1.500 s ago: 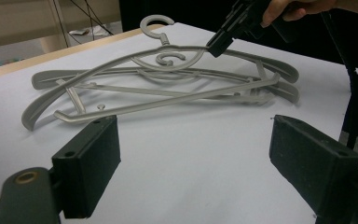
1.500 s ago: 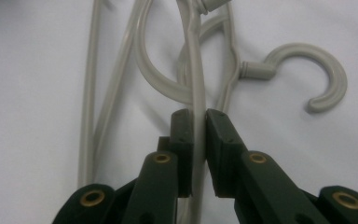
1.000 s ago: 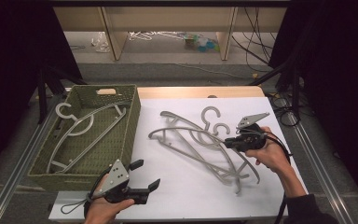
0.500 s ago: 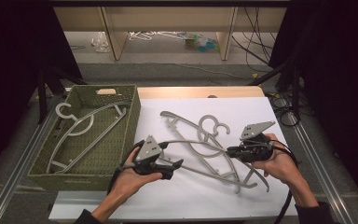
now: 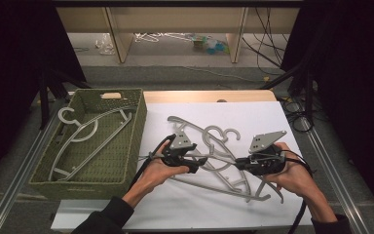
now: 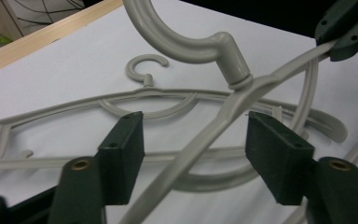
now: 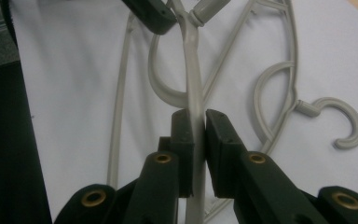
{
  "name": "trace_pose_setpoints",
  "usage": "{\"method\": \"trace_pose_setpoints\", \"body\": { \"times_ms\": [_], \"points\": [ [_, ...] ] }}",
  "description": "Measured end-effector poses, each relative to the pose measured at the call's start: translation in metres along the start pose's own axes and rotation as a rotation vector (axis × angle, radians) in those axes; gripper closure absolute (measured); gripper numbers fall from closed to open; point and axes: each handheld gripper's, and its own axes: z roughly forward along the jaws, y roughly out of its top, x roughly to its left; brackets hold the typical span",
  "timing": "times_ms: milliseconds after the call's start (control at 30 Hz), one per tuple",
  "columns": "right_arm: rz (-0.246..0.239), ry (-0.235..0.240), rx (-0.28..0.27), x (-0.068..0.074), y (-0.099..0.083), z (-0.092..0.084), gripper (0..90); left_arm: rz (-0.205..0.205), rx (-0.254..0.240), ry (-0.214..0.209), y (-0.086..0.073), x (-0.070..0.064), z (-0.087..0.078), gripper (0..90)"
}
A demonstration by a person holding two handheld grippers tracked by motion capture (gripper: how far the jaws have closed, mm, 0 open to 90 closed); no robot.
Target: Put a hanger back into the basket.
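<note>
While the right gripper (image 5: 241,163) stays clamped tight on one arm of the lifted hanger (image 7: 193,84), the left gripper (image 5: 195,163) has just been closing around the same hanger's other arm, close below the neck of the hook; in the left gripper view that arm (image 6: 205,135) runs between the two pads, which stand clear of it on both sides, so this gripper has hold of nothing yet.

That hanger sits a little right of centre in the high view, raised off the white surface (image 5: 272,117) above the other loose hangers (image 5: 214,183) lying tangled there. It looks like thin moulded plastic: light, fairly stiff but springy along its length, and smooth enough to swivel in a narrow grip. I judge that a hold on each arm, near the hook (where the plastic thickens), would stop it twisting.

Hooks and arms beneath it overlap, so a snag on lifting seems likely. Open room lies toward the upper right of the high view, while the woven basket (image 5: 131,146), already holding hangers (image 5: 85,139), stands at the left with its rim to clear.
</note>
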Motion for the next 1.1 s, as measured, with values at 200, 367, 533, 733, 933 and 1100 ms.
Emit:
{"method": "trace_pose_setpoints", "body": {
  "times_ms": [200,367,533,733,933,1100],
  "points": [
    [-0.01,0.004,0.004,0.002,0.002,0.0,82.1,0.071,0.057,-0.058,0.002,-0.002,0.006,51.9],
    [-0.038,0.0,0.016,0.003,0.001,0.001,82.1,0.186,0.123,-0.125,0.009,0.006,0.009,63.5],
    [-0.049,0.011,0.013,0.004,0.003,0.001,82.1,0.231,0.159,-0.191,0.015,0.007,0.012,69.0],
    [-0.083,-0.015,-0.007,0.002,0.002,-0.001,79.9,0.311,0.203,-0.195,0.018,-0.003,0.005,77.4],
    [-0.07,-0.158,-0.03,0.003,0.009,-0.006,62.6,0.263,0.253,-0.141,0.022,-0.014,-0.004,81.8],
    [-0.012,-0.201,-0.074,0.004,0.015,-0.019,50.4,0.217,0.297,-0.1,0.023,-0.005,-0.015,81.8]
  ]
}}
